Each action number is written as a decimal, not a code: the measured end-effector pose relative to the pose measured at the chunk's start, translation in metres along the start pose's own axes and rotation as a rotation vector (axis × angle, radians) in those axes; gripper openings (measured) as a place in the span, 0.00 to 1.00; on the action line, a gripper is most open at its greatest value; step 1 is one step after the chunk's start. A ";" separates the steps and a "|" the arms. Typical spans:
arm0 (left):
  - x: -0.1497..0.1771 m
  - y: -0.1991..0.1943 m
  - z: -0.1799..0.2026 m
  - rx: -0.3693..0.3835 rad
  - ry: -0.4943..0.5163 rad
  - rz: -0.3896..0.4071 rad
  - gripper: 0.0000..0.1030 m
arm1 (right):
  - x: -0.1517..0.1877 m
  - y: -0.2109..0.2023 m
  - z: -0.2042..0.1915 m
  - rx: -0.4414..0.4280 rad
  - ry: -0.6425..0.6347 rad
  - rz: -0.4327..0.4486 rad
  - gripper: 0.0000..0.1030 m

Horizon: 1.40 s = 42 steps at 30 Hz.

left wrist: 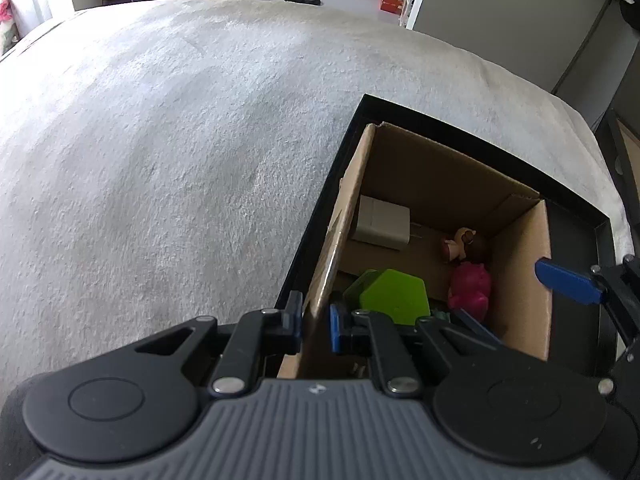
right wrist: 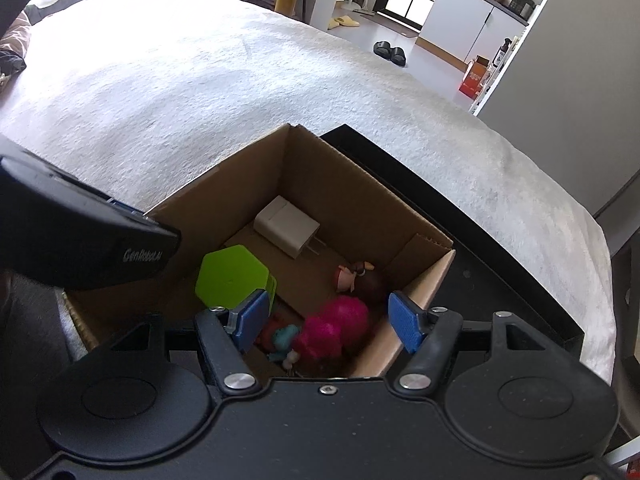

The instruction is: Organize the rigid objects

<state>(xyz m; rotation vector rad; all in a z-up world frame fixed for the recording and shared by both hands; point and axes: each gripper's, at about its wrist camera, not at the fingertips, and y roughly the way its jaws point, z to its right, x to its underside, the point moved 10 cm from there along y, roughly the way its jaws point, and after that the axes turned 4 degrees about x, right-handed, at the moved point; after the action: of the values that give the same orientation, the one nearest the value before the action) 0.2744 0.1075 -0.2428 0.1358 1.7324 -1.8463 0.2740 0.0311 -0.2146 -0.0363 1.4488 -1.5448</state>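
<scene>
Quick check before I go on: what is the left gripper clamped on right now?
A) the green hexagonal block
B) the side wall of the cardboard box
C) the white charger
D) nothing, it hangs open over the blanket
B: in the left wrist view the left gripper has its blue pads shut on the near wall of the cardboard box, one pad inside and one outside.

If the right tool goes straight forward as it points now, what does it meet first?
Probably the pink toy lying in the cardboard box, just ahead of the open right tool; depth is hard to judge.
</scene>
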 end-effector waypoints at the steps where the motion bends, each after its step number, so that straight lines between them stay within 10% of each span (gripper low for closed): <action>1: 0.000 -0.002 0.000 -0.005 -0.001 0.003 0.12 | 0.001 -0.003 0.000 0.002 0.003 0.002 0.64; 16: 0.011 -0.052 0.005 -0.024 0.017 0.056 0.21 | 0.016 -0.053 0.014 0.031 0.097 0.057 0.68; 22: 0.024 -0.069 0.009 -0.043 0.031 0.080 0.43 | 0.034 -0.074 0.029 0.036 0.183 0.066 0.68; 42: 0.060 -0.127 0.053 -0.059 0.164 0.175 0.64 | 0.074 -0.139 0.063 0.066 0.373 0.169 0.80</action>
<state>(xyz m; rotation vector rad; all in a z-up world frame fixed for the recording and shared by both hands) 0.1808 0.0333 -0.1518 0.4122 1.8206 -1.6955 0.1898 -0.0894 -0.1306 0.4234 1.6384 -1.5114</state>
